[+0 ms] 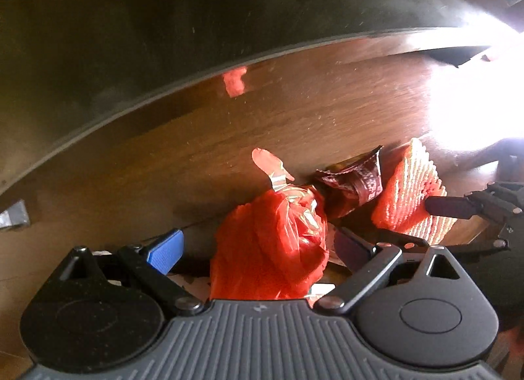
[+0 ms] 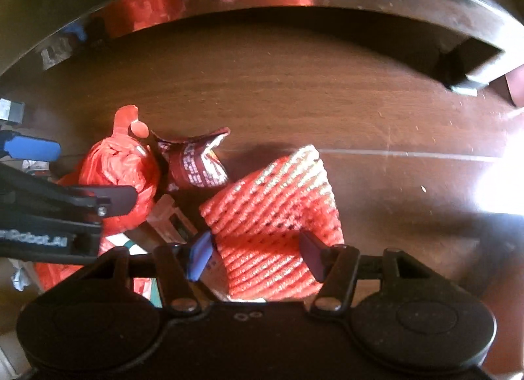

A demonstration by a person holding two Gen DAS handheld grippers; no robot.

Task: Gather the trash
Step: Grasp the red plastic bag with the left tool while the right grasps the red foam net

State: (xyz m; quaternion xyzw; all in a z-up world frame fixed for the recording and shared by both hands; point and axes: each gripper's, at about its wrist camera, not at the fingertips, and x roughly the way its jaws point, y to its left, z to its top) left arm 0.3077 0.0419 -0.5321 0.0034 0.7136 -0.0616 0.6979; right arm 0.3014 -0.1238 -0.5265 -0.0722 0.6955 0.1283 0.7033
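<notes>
A crumpled red plastic bag [image 1: 271, 242] lies on the wooden floor [image 1: 327, 108] between the fingers of my left gripper [image 1: 258, 249], which stands open with its pads clear of the bag. Beside the bag lie a dark red printed wrapper [image 1: 353, 183] and a red foam net sleeve [image 1: 409, 196]. In the right wrist view, my right gripper [image 2: 255, 255] straddles the net sleeve [image 2: 271, 213], open, with its fingers on either side of it. The wrapper [image 2: 196, 167] and the bag [image 2: 121, 167] lie to its left.
A dark, glossy curved furniture edge [image 1: 229, 65] arcs over the floor behind the trash, with a leg [image 2: 471, 65] at the right. Clear plastic and paper scraps [image 2: 170, 216] lie under the bag. Strong glare [image 2: 504, 180] washes out the floor at the right.
</notes>
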